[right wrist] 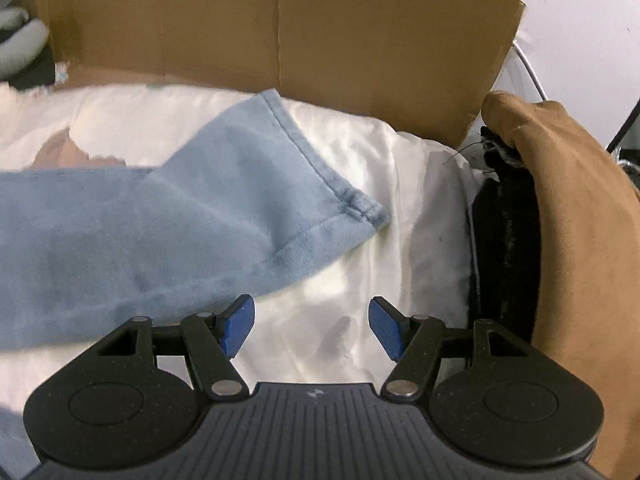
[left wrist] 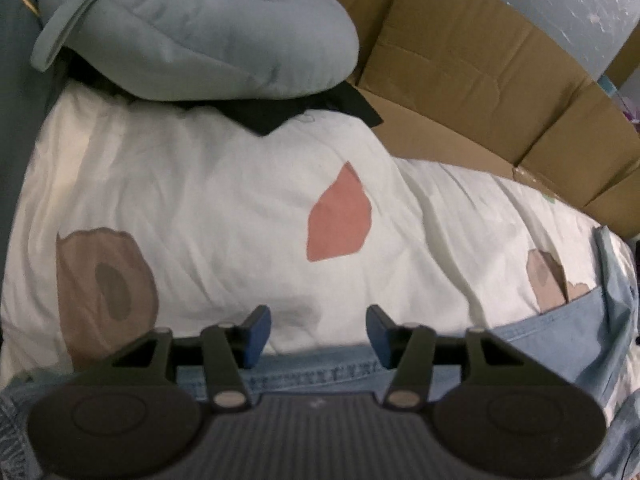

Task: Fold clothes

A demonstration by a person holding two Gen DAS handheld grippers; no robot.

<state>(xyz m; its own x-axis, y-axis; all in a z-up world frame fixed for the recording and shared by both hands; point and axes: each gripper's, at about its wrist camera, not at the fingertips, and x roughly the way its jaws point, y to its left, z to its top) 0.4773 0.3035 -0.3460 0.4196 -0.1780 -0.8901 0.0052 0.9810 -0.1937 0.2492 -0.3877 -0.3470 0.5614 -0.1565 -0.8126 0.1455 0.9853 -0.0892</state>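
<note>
Light blue jeans lie on a white bedcover printed with pink and brown shapes. In the left wrist view their waistband runs just under my left gripper, whose blue pads stand apart with nothing pinched between them. A trouser part stretches to the right. In the right wrist view a jeans leg lies flat with its hemmed cuff pointing right. My right gripper hovers open over the white cover just below that cuff, its left pad at the leg's edge.
Brown cardboard stands along the bed's far side, also in the right wrist view as cardboard. A pale blue cushion and a black cloth sit at the far left. A tan garment over dark fabric lies at the right.
</note>
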